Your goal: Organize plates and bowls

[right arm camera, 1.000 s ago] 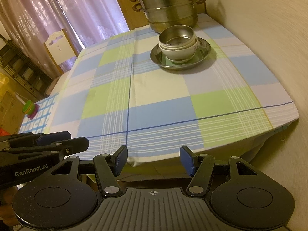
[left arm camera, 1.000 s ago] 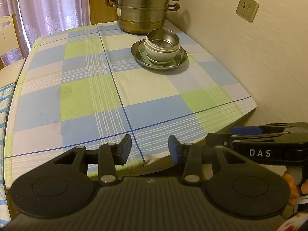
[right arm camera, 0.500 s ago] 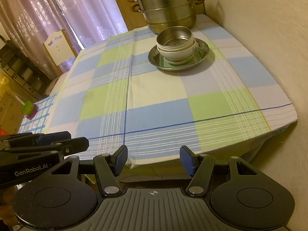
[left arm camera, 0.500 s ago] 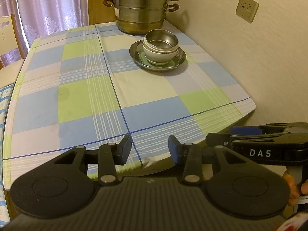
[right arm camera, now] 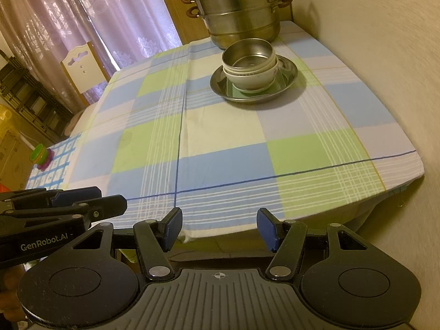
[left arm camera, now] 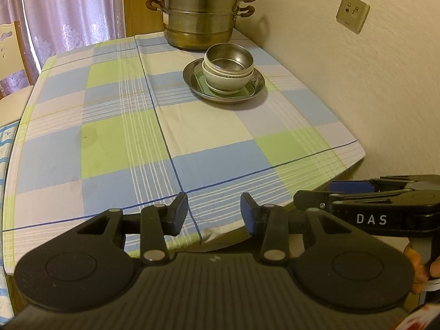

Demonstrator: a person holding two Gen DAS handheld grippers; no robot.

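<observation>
Nothing has moved since the earlier frames. The left hand-held gripper point(left arm camera: 214, 214) and the right hand-held gripper point(right arm camera: 217, 228) hang empty, jaws apart, off the near edge of the table point(left arm camera: 115, 143). "DAS" marks the right one, "GenRobot.AI" the left. Far off, nested bowls point(left arm camera: 227, 68) sit on a green plate in a steel dish point(left arm camera: 255, 88) before a steamer pot point(left arm camera: 199, 13). The stacking looks done; at most a reach across.

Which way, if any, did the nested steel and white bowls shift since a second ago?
No. The nested bowls still sit in the round steel plate just in front of the tiered steel steamer pot, with the same gap as earlier.
</observation>
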